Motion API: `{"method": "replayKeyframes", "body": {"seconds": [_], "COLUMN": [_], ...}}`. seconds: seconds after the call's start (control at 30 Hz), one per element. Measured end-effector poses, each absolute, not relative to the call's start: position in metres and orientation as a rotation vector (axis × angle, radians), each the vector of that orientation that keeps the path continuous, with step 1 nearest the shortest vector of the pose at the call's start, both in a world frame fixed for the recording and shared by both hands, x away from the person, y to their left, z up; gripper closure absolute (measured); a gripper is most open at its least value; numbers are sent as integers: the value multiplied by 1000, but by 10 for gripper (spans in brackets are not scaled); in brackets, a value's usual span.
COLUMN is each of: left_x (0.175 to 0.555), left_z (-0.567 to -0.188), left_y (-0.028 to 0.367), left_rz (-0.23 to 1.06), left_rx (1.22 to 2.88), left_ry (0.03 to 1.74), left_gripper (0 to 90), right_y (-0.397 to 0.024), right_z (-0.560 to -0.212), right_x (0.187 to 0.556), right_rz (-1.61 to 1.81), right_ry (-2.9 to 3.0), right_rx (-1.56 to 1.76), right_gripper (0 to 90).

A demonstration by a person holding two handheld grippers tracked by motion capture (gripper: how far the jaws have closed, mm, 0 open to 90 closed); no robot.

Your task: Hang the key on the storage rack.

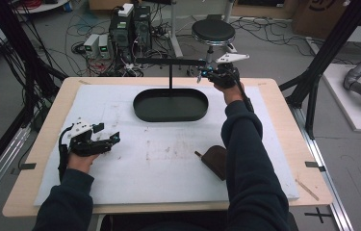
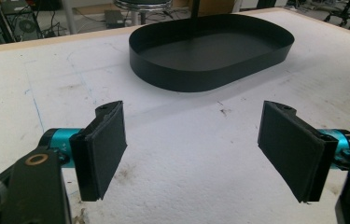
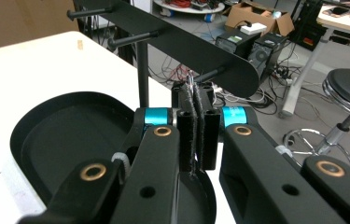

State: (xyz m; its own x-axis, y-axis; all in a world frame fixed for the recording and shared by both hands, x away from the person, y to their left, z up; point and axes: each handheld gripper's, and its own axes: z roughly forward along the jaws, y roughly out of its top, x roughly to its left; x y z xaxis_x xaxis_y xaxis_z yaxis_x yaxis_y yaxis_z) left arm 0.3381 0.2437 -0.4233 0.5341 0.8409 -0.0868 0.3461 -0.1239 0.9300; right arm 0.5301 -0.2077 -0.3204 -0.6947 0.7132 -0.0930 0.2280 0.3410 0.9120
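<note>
Black stand (image 1: pixel 170 63), consisting of an oval tray base (image 1: pixel 170 107), a thin upright post (image 1: pixel 170 77) and a horizontal bar (image 3: pixel 182 44) with short pegs (image 3: pixel 133 39), is standing at the far middle of the white mat (image 1: pixel 135 168). The right gripper (image 1: pixel 206 72) is hovering at the bar's right end, above the tray's far right rim; in the right gripper view its jaws are pressing flat together, and something thin and glinting seems to be sticking up between the pads (image 3: pixel 192 83), though what it is cannot be told. The stand is judged rigid and light, probably sheet metal; the bar looks prone to tipping the whole piece if pushed sideways, so the post low down or the tray wall would be the safer hold. The left gripper (image 1: pixel 107 138) is resting well to the near left of the tray, jaws spread wide with nothing between them. A brown, soft-looking object (image 1: pixel 214 160) is lying near-right of the tray, partly hidden by the person's right sleeve (image 1: pixel 245 159).
</note>
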Motion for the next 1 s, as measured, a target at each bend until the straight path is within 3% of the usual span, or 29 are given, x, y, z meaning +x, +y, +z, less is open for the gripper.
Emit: {"method": "replayKeyframes", "body": {"seconds": [0.6,0.67,0.7,0.83,0.9,1.0], "left_x": [338,338,338,338,338,338], "left_z": [-424,-423,-424,-424,-424,-423], "left_y": [242,243,243,244,244,244], "left_rz": [577,578,579,579,580,579], "left_rx": [1711,1713,1712,1715,1714,1711], "left_ry": [1003,1002,1002,1004,1006,1006], "left_gripper": [238,238,238,238,238,238], "right_y": [-199,-197,-197,-200,-203,-209], "right_z": [-331,-331,-332,-331,-329,-322], "right_x": [542,542,543,542,540,534], "right_rz": [1340,1325,1311,1281,1285,1289], "right_ry": [2039,2005,1987,1981,1973,1986], "right_rx": [942,993,1024,1061,1080,1074], "right_gripper": [881,857,780,700,611,593]}}
